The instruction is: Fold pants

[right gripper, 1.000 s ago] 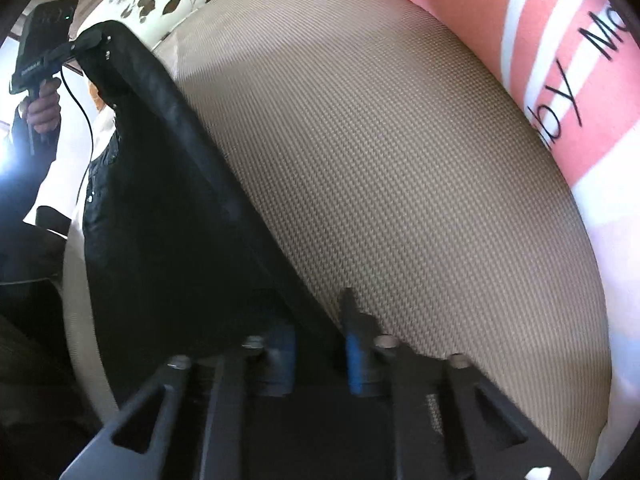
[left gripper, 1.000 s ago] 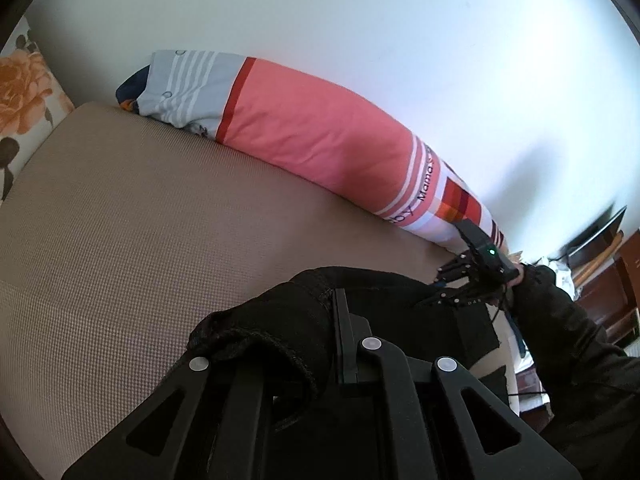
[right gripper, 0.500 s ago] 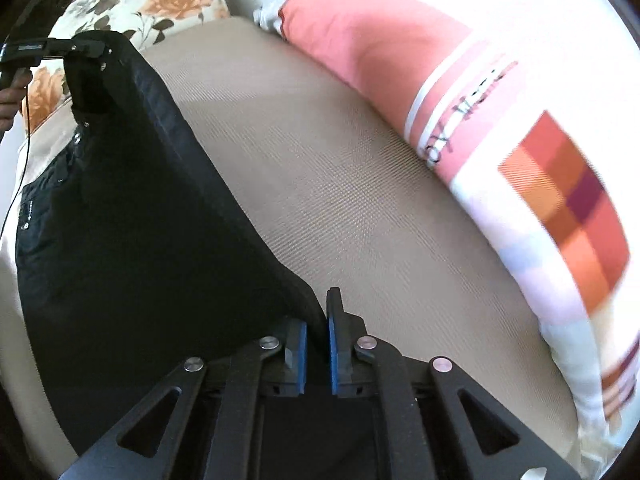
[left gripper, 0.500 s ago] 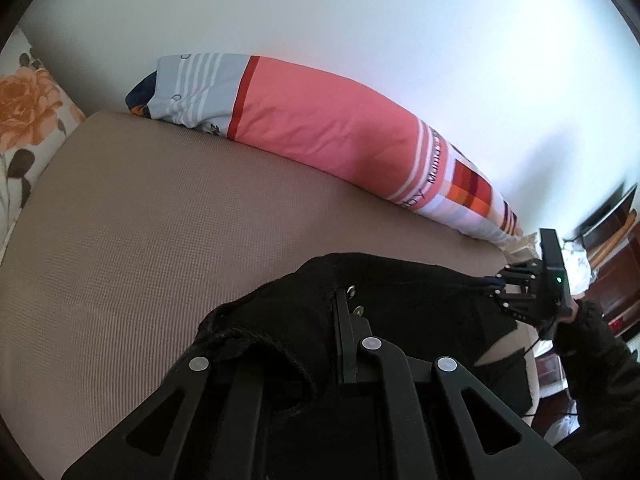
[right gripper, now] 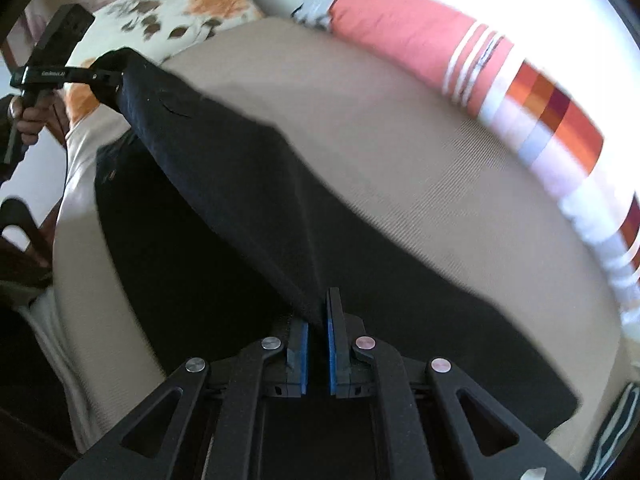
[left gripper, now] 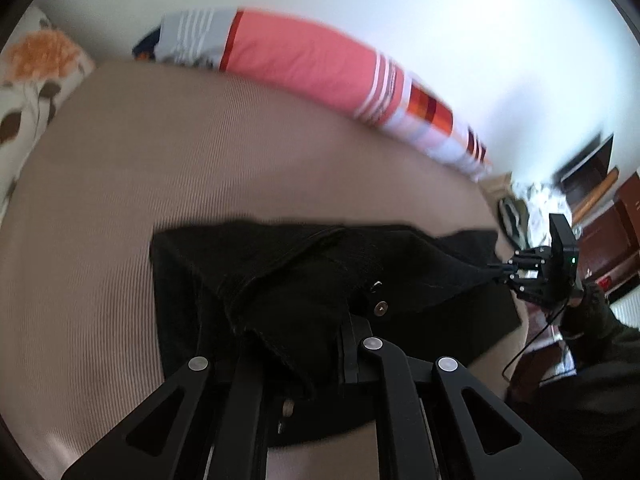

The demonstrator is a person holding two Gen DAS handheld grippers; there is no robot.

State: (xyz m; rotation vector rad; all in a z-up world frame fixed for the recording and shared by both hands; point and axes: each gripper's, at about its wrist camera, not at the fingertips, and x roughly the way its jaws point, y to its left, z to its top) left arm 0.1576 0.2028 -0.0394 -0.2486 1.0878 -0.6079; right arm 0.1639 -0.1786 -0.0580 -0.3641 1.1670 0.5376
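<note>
Black pants [left gripper: 304,280] lie partly on a beige bed [left gripper: 160,160], with one layer lifted and stretched between both grippers. My left gripper [left gripper: 316,356] is shut on the waistband, beside two metal buttons; fabric hides its left finger. In the right wrist view the same left gripper [right gripper: 114,78] holds a corner of the pants [right gripper: 224,168] at the upper left. My right gripper [right gripper: 318,320] is shut on the pants' other edge, blue pads pinching the cloth. From the left wrist view the right gripper [left gripper: 498,270] shows at the right, gripping that edge.
A long pink striped pillow [left gripper: 320,64] lies along the white wall, seen also as the pillow [right gripper: 440,40]. A floral pillow [right gripper: 180,8] sits at the bed's head. Dark wooden furniture [left gripper: 616,216] stands past the bed's edge. A person's hand [right gripper: 28,116] grips the left handle.
The right jaws closed on the pants' edge. Both grippers swept sideways with the cloth, pulling the lifted layer taut above the layer left on the bed.
</note>
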